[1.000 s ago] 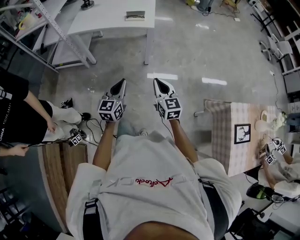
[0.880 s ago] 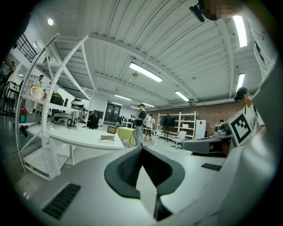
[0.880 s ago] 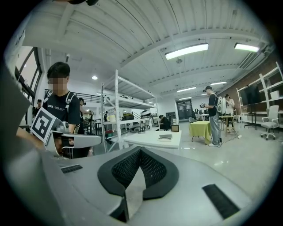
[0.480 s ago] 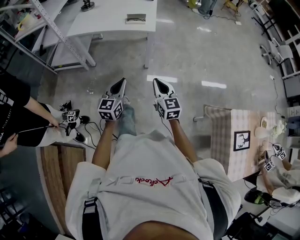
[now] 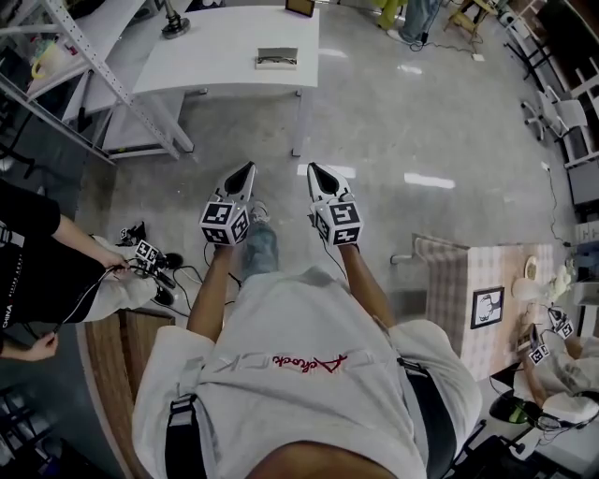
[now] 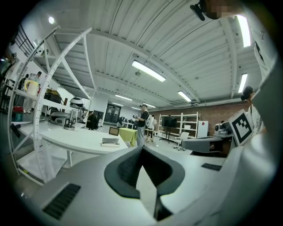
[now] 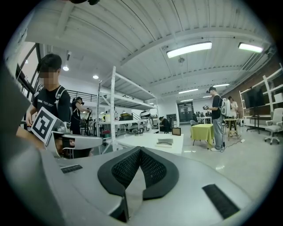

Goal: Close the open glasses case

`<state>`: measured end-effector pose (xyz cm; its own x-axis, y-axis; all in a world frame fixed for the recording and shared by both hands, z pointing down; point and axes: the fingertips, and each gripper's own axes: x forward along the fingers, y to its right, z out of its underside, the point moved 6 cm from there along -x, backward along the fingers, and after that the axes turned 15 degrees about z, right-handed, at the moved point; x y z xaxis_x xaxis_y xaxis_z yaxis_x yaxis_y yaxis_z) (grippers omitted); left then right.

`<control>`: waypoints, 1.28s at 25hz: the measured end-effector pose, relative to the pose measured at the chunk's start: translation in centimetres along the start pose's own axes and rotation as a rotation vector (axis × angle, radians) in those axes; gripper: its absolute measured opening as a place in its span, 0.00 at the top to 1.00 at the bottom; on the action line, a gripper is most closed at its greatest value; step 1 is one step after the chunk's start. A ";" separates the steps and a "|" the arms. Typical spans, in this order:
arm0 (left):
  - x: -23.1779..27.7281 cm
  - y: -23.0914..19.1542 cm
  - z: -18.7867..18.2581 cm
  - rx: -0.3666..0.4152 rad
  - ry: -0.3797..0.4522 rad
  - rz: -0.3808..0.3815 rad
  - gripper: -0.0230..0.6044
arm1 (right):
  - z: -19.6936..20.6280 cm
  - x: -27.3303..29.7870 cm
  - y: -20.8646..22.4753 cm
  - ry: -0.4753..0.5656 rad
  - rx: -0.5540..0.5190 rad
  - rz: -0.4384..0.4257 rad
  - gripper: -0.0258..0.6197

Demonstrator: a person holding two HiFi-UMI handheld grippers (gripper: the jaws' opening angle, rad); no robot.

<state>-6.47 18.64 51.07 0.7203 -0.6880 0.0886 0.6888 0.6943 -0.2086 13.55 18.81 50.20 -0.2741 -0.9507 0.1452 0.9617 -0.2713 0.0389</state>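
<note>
currently the person is holding both grippers out in front at waist height, side by side and a little apart, both pointing toward a white surface [image 5: 215, 61] across the glossy floor [image 5: 393, 122]. the left gripper [image 5: 248, 168] is staying pressed together, its dark ribbed pads meeting at the tip with nothing between them, as the left gripper view [image 6: 142, 148] is showing. the right gripper [image 5: 312, 167] is likewise pressed together and pinching nothing, its pads touching along the tip in the right gripper view [image 7: 139, 149].

the glasses case [image 5: 277, 58] is lying on the white surface near its right edge, well apart from both grippers. it is appearing as a low flat box in the left gripper view [image 6: 110, 141] and in the right gripper view [image 7: 165, 142], too small to tell how its lid is sitting. a small dark frame [image 5: 300, 7] is standing at the far edge of the same surface, beyond the case.

a metal rack [image 5: 89, 42] is rising at the surface's left. a person in black [image 5: 33, 253] is standing at the left, holding another marker cube. a checked tablecloth [image 5: 449, 281] is covering a table at the right.
</note>
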 end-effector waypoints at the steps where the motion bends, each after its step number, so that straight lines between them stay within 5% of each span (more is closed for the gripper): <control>1: 0.6 -0.8 -0.2 -0.001 0.003 0.003 0.92 | -0.1 0.9 0.1 -0.001 -0.003 0.002 0.92; 32: 17.8 -23.4 -7.3 -0.043 -0.030 0.165 0.92 | -6.1 27.2 1.9 -0.033 -0.058 0.124 0.92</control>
<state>-10.38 -11.39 50.40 0.8261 -0.5579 0.0788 0.5570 0.7874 -0.2642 7.90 -8.47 48.21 -0.1522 -0.9722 0.1779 0.9862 -0.1613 -0.0380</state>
